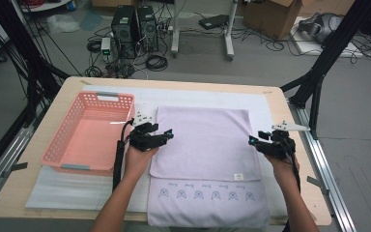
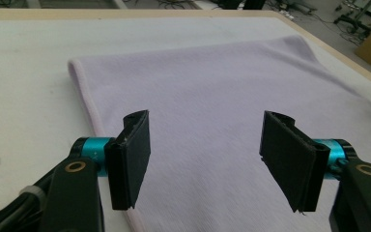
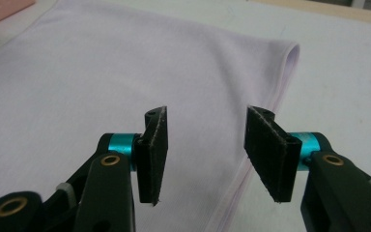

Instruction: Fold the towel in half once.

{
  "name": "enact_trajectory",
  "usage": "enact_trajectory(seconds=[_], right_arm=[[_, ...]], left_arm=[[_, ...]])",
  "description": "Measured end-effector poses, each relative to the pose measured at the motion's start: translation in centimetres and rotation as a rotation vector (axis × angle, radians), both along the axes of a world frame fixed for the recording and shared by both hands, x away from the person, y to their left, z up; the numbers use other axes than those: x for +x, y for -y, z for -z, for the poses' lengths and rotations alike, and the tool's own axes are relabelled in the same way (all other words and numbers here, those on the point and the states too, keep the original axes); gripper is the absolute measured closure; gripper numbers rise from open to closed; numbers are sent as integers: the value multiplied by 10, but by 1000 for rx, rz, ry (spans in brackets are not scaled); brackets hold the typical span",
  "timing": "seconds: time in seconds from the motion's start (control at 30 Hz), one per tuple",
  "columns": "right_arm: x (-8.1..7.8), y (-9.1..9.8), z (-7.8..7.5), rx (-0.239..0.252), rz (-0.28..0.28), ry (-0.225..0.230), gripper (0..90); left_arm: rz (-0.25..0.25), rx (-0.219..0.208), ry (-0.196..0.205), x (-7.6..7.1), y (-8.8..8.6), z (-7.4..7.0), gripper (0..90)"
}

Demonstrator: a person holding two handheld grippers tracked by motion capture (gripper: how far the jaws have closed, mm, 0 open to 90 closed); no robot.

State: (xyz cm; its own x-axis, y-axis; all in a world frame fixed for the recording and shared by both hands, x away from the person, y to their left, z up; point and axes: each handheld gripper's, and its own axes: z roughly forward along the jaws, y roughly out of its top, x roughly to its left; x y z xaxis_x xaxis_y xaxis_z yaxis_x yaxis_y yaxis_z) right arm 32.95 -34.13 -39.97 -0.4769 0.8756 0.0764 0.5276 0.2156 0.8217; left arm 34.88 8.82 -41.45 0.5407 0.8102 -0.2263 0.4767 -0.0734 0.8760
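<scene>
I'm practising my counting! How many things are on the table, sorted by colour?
Pink: 1, the basket
Lilac: 1, the folded towel
White: 1, the mat under them
Black: 2, the left gripper and the right gripper, both open over the towel's side edges
Total: 5

Two bare forearms come in from the tabletop's near edge, one toward each side edge. The left hand [image 1: 137,157] holds the left gripper [image 1: 170,134] level, its jaws pointing toward the right edge; in the left gripper view they stand apart with nothing between the pads [image 2: 131,159]. The right hand [image 1: 284,164] holds the right gripper [image 1: 252,141] level, pointing toward the left edge. Its jaws stand apart too, nothing pinched between the pads [image 3: 155,152].
</scene>
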Motion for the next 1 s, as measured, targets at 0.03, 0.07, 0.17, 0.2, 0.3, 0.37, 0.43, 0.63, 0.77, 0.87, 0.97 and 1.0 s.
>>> enact_trajectory(seconds=[0.03,0.07,0.17,0.2,0.3,0.37,0.43,0.63,0.77,0.87,0.97,1.0], right_arm=[[-5,0,1,-3,-2,1,512],[-11,1,3,4,-4,-5,513],[-29,3,8,4,3,-8,518],[-34,3,10,4,4,-9,521],[-49,4,15,1,10,-15,521],[-60,4,17,2,11,-21,521],[-70,4,19,0,10,-20,521],[-99,2,27,-16,-3,-22,520],[-111,-1,32,-8,-9,-21,520],[-114,-2,35,-8,-7,-15,521],[-115,-3,39,-18,-9,-6,521],[-115,-3,40,-18,-10,-10,521]], left_arm=[[8,4,1,-5,0,1,355],[11,4,0,-10,0,1,355],[27,-7,5,-25,-1,3,355],[32,-6,6,-30,-1,4,354],[47,-7,6,-44,-2,8,346],[58,-13,2,-53,-3,10,337],[65,-5,2,-62,-5,12,330],[26,2,-10,-85,-11,13,404],[20,39,-26,-94,-14,15,452],[15,68,-27,-100,-17,17,466],[7,81,-36,-103,-21,22,474],[8,84,-38,-104,-24,24,482]])
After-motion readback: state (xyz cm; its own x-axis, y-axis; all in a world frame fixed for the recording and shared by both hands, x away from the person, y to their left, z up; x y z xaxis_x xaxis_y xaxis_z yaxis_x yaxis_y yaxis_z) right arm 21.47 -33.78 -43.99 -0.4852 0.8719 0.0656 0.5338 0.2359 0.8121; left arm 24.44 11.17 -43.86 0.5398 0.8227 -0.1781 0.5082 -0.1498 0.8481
